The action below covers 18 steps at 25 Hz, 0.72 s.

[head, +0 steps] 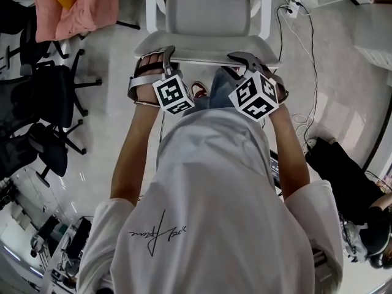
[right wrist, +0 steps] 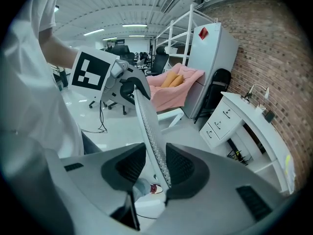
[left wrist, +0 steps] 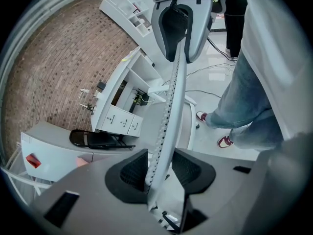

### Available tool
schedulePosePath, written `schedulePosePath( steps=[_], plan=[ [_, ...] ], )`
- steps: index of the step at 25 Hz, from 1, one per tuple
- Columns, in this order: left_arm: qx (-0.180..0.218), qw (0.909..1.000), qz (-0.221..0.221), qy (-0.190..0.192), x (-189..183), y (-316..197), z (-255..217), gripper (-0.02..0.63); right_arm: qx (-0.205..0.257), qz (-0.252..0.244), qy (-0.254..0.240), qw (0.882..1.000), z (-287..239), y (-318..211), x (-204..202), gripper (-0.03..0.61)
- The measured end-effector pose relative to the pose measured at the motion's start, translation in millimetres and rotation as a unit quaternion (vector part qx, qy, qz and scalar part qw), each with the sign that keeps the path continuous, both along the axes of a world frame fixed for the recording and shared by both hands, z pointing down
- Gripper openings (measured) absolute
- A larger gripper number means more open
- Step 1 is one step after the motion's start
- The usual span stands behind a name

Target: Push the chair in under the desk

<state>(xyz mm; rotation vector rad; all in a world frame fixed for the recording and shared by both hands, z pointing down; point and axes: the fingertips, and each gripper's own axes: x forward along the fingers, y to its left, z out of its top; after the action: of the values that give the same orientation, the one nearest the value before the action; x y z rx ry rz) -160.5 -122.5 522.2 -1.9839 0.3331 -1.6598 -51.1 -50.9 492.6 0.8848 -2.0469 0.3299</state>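
The white office chair (head: 208,11) stands right in front of me, its backrest top rim (head: 202,49) nearest me. My left gripper (head: 160,60) sits over the left end of that rim and my right gripper (head: 248,60) over the right end. In the left gripper view the perforated rim (left wrist: 168,106) runs between the pads of the left gripper (left wrist: 160,168), which is shut on it. In the right gripper view the rim (right wrist: 149,131) lies between the pads of the right gripper (right wrist: 156,168), which is shut on it too. The white desk with drawers (left wrist: 122,119) (right wrist: 244,116) stands by the brick wall.
Black office chairs (head: 49,103) crowd the left. A pink cloth (head: 73,5) lies at the back left. Cables (head: 306,72) and a power strip (head: 293,6) trail on the floor at right. A black folding chair (left wrist: 95,140) leans beside the desk.
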Motion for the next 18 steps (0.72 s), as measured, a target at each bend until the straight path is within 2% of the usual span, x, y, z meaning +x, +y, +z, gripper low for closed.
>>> schedulePosePath(
  steps=[18],
  plan=[
    [-0.001, 0.9991, 0.043, 0.000, 73, -26, 1, 0.152, 0.018, 0.044, 0.005, 0.999, 1, -16, 67, 0.146]
  ],
)
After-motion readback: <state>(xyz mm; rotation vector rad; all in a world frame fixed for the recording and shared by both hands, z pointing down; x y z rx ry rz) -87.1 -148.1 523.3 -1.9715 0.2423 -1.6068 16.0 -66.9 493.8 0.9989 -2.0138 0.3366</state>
